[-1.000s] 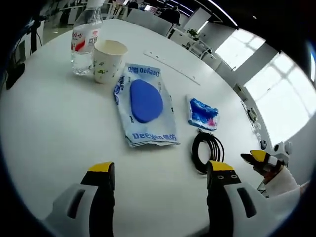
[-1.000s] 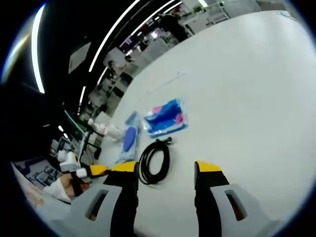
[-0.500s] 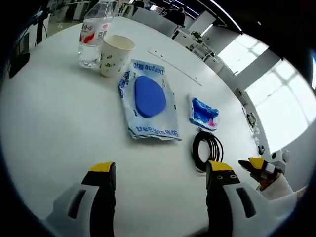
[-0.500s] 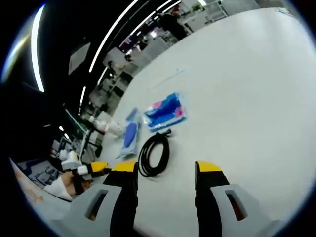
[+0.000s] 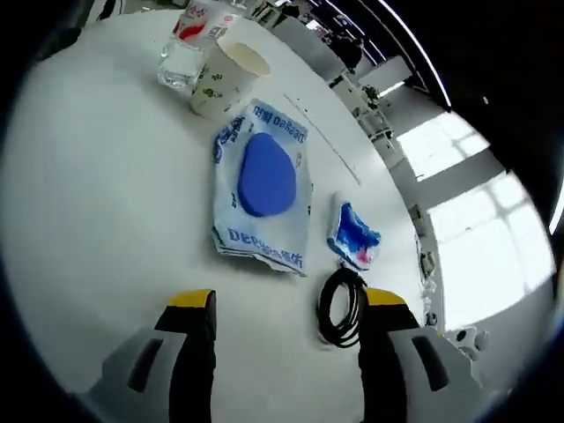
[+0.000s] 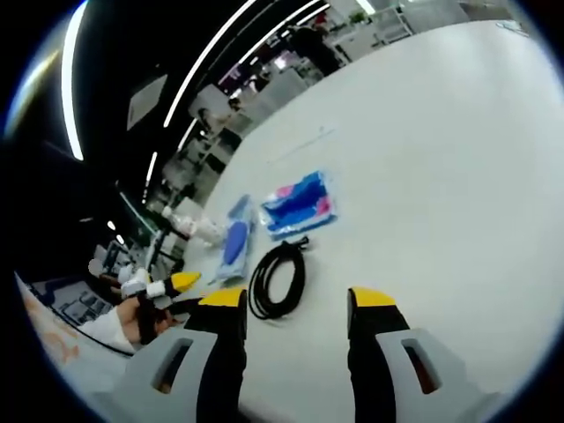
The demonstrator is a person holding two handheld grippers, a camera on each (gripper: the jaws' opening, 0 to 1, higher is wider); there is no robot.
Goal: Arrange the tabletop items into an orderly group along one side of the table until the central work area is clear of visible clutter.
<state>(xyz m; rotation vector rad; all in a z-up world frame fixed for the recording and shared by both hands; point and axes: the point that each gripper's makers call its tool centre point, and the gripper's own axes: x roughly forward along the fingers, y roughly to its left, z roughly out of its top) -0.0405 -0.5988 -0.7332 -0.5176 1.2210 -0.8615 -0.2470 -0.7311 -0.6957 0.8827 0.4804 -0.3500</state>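
left gripper (image 5: 286,304) fingers wide, empty | right gripper (image 6: 295,300) fingers wide, empty, above table (image 6: 441,176)

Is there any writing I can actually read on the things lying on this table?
"Deeyeo", blue letters, near both ends of the wipes pack.
Water bottle: red and white label, print too blurred to read.
Paper cup: small green pattern, no legible words.
Small blue and pink packet: print too small to read.

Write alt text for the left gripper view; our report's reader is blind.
The left hand-held gripper hovers open over a white table holding a wipes pack, black cable coil, small blue packet, paper cup and water bottle.
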